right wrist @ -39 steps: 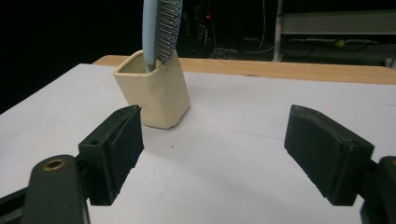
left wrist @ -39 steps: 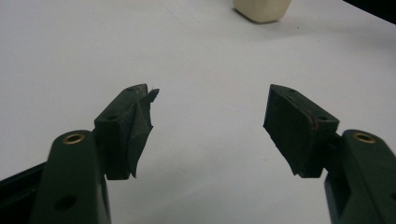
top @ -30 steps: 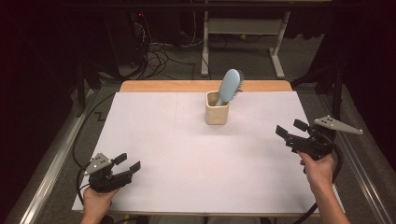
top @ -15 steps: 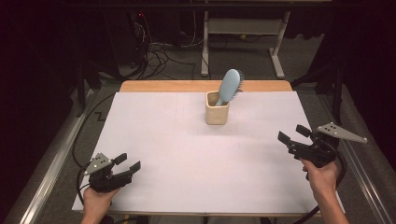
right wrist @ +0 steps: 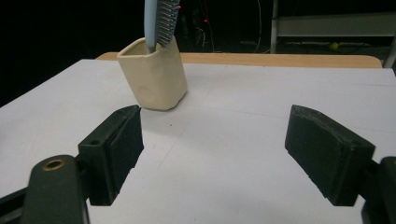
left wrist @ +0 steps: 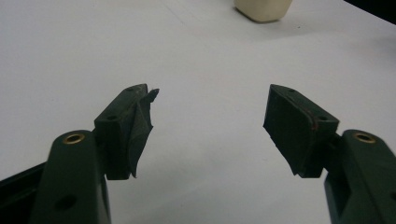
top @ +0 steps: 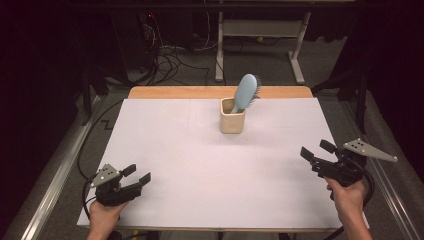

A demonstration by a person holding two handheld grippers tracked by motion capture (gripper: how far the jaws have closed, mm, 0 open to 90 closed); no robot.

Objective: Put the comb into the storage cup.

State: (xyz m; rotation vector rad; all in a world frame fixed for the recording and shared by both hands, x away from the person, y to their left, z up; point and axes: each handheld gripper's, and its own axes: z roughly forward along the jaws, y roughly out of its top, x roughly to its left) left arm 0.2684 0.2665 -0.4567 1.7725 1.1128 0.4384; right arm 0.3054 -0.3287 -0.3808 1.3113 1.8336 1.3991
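Both tongs gaping, empty – left tongs, right tongs – over white table; dark room.

No readable text, labels or numbers anywhere.

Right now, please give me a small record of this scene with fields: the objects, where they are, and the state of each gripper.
surface: white table top, wooden strip along its far edge
cup: cream cup, upright, far centre of the table
brush: light blue hairbrush, handle down in the cup, head leaning toward the right
left gripper: near left corner, jaws open, nothing between them
right gripper: near right edge, jaws open, nothing between them, faces the cup
contact: neither gripper touches cup or brush
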